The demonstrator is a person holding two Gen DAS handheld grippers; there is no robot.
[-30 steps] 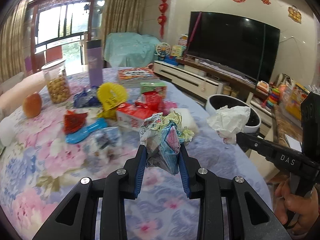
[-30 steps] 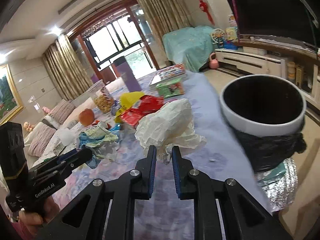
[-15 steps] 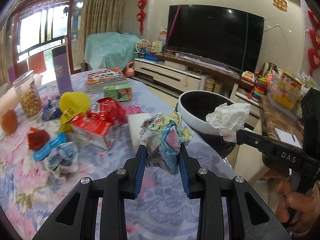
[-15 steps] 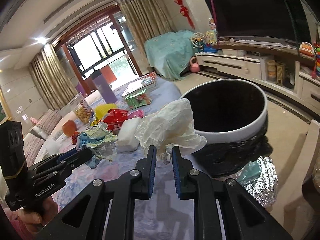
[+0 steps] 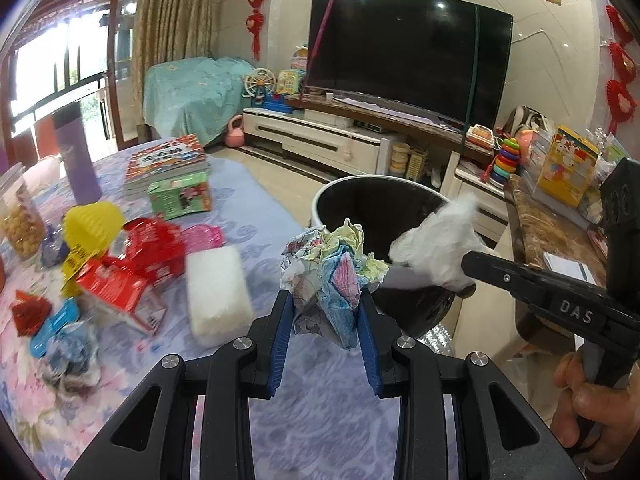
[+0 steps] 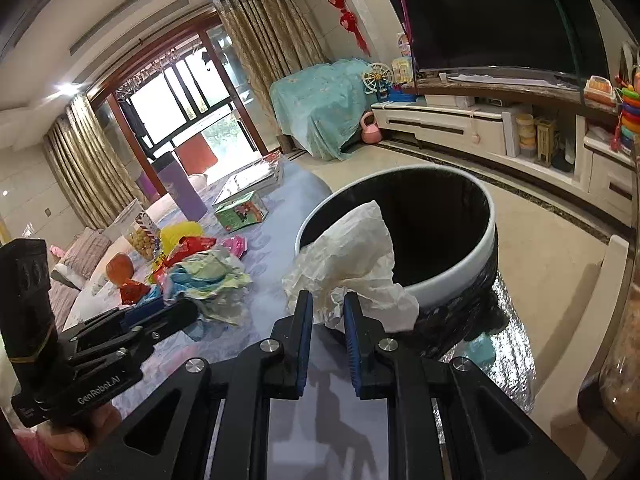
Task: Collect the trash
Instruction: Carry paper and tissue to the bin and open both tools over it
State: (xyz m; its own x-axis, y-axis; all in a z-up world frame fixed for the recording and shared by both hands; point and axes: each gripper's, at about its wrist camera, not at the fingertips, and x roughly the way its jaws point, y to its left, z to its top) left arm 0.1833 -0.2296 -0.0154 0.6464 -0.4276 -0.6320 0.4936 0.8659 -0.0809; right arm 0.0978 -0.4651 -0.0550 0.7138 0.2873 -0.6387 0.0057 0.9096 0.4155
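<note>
My left gripper [image 5: 325, 307] is shut on a crumpled colourful paper wad [image 5: 332, 270], held above the table's right edge, just short of the trash bin [image 5: 320, 204]. My right gripper [image 6: 325, 309] is shut on a crumpled white tissue [image 6: 352, 256], held at the near rim of the round white bin with a black liner [image 6: 452, 284]. In the left wrist view the tissue [image 5: 436, 246] hangs over the bin's opening. In the right wrist view the left gripper [image 6: 176, 314] and its wad [image 6: 208, 276] sit to the left over the table.
The floral tablecloth [image 5: 328, 408] holds a white sponge [image 5: 218, 292], red packets [image 5: 132, 280], a yellow wrapper [image 5: 92, 224], a green box [image 5: 180, 196], books, a purple bottle [image 5: 78, 160] and a snack jar. A TV cabinet [image 5: 320, 140] stands behind the bin.
Both grippers have moved right toward the bin with their loads. The bin is now closer and the tissue is over its rim.
</note>
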